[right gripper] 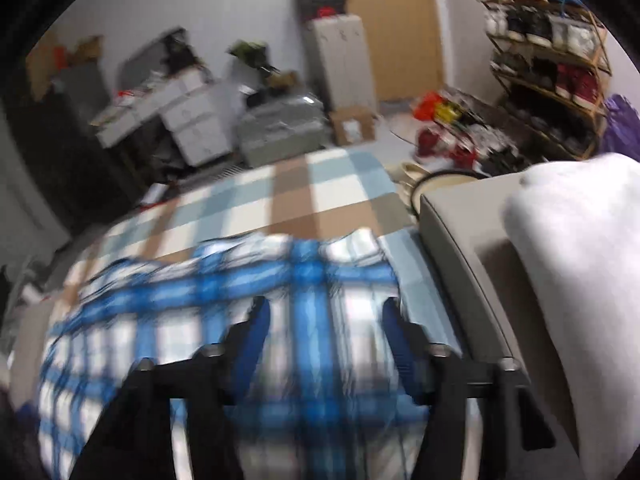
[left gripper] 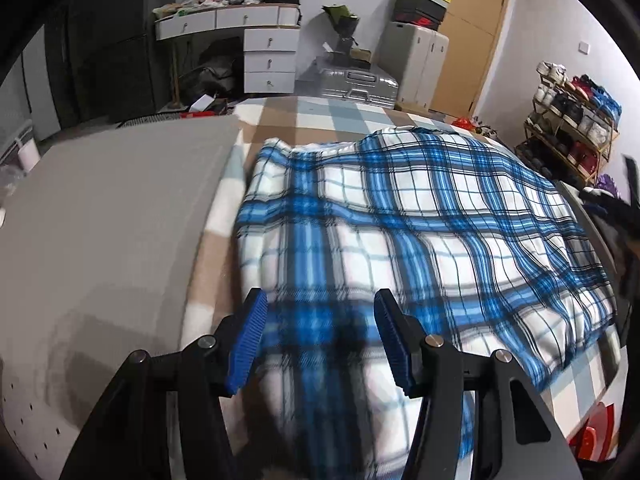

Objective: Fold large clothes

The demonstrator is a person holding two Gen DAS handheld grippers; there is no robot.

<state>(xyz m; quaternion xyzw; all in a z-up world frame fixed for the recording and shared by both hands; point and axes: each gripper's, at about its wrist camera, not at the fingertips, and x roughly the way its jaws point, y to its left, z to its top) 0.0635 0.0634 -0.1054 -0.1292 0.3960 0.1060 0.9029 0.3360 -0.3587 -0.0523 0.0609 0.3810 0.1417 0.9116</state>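
Note:
A blue-and-white plaid garment (left gripper: 420, 216) lies spread flat on a bed covered by a beige, blue and white checked blanket (left gripper: 320, 116). My left gripper (left gripper: 320, 304) hovers over the garment's near left part, its blue pads apart with only the cloth lying beneath them. In the right wrist view, which is blurred, the same plaid garment (right gripper: 224, 300) fills the lower left. My right gripper (right gripper: 325, 308) stands open above the garment's right edge, with nothing gripped between its fingers. The checked blanket (right gripper: 304, 192) stretches beyond it.
A grey surface (left gripper: 112, 200) borders the bed on the left; a grey edge (right gripper: 460, 248) and a white bundle (right gripper: 572, 240) lie to the right. Beyond the bed stand a white drawer desk (left gripper: 268, 52), a silver suitcase (left gripper: 352, 80) and a shoe rack (left gripper: 568, 128).

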